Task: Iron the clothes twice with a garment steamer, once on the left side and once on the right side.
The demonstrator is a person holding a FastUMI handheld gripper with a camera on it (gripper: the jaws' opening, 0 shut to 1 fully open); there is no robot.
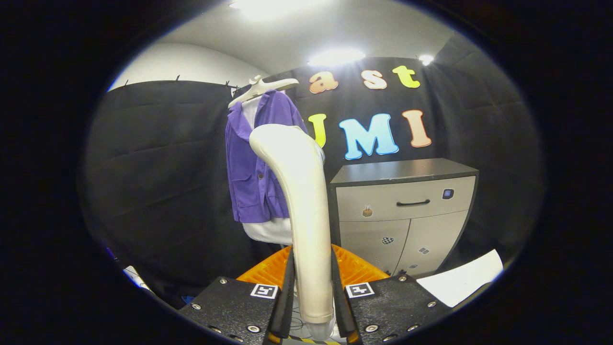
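Between the claw [311, 306] fingers, one cream garment steamer [299, 211] stands upright, both fingers pressed against its handle. Beyond it, one purple jacket [251, 163] over a white garment hangs on one white hanger [261, 88], steamer head overlapping its right edge. Left of jacket: open room before black cloth. Right of jacket: one grey cabinet [404, 211], close beside. One white sheet [462, 278] lies below cabinet.

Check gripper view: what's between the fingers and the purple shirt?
The cream steamer, clamped by both fingers, rises toward the purple shirt; nothing else intervenes.
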